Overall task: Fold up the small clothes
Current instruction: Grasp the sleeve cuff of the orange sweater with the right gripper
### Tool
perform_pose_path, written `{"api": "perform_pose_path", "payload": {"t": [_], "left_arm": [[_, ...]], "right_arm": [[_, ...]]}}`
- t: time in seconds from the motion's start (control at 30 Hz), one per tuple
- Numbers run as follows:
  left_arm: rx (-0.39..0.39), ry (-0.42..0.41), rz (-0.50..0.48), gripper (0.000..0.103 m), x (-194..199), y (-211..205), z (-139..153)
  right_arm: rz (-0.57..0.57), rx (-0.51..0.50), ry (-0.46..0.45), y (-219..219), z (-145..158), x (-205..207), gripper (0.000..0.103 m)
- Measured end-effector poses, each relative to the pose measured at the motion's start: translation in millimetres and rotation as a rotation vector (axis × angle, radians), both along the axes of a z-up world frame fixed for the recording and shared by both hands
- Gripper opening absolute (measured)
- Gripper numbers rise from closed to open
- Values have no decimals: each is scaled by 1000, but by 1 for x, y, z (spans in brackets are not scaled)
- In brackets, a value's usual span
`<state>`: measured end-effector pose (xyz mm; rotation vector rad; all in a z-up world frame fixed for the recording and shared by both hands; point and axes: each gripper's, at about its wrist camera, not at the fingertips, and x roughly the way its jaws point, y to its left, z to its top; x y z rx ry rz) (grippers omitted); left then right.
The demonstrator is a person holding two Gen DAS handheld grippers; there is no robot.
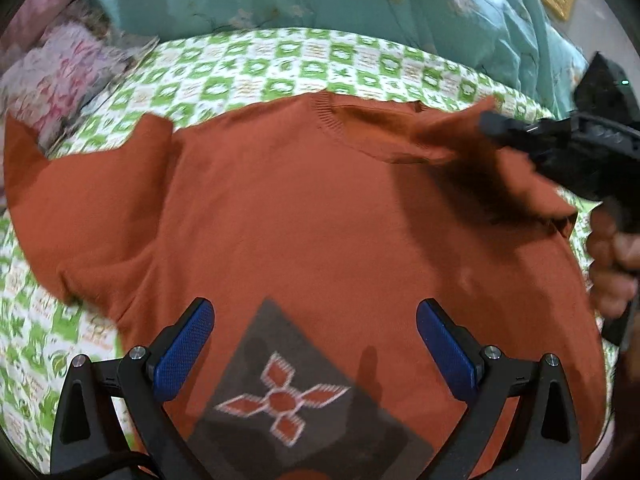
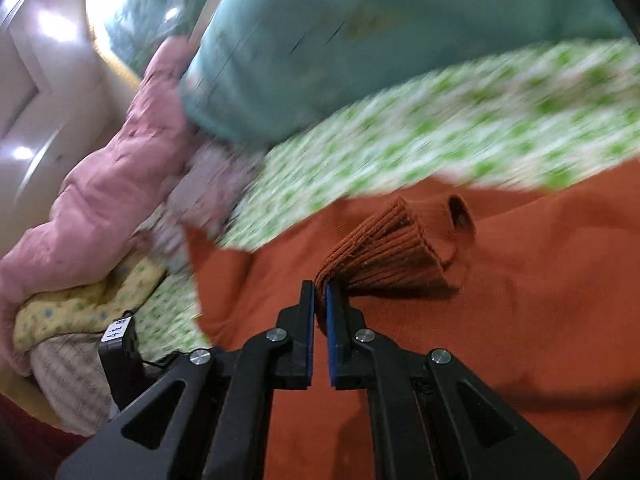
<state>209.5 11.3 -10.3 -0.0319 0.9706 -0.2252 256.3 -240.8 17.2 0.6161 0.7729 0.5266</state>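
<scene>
rust-orange sweater [image 1: 304, 216] lies flat, front up, on the green-checked bed sheet [image 1: 280, 64], its ribbed cuff [image 2: 384, 248] pinched tight in my right tool [image 2: 319, 304] and drawn in over the body, while my left tool [image 1: 314, 344] hangs released above the grey diamond patch [image 1: 288, 392], gripping nothing. risk as i judge it: the grip takes only the cuff's edge, so a quick pull could slip it or drag the body out of square. the right wrist view shows the pinch and the pink quilt [image 2: 100, 184]; the left view shows the sweater's whole layout and a hand [image 1: 612, 264].
</scene>
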Motion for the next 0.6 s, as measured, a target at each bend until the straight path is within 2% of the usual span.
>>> {"api": "perform_pose_path", "payload": {"t": [0.2,0.27,0.3,0.37,0.4,0.43,0.6], "left_arm": [[-31,14,16,101,-5,23,-3],[-35,20,20,101,-4,26,-6],[-40,23,20,101,-4,27,-7],[-44,31,18,101,1,26,-10],[-48,37,14,101,4,24,-11],[-53,40,8,101,9,22,-13],[-44,52,-9,101,41,0,-25]], "right_arm": [[150,39,78,77,-26,20,6],[155,34,108,90,-33,24,10],[157,47,134,92,-39,26,11],[144,66,187,94,-47,27,20],[140,71,192,95,-46,26,28],[135,70,183,93,-45,20,31],[55,64,143,67,-33,-9,34]]}}
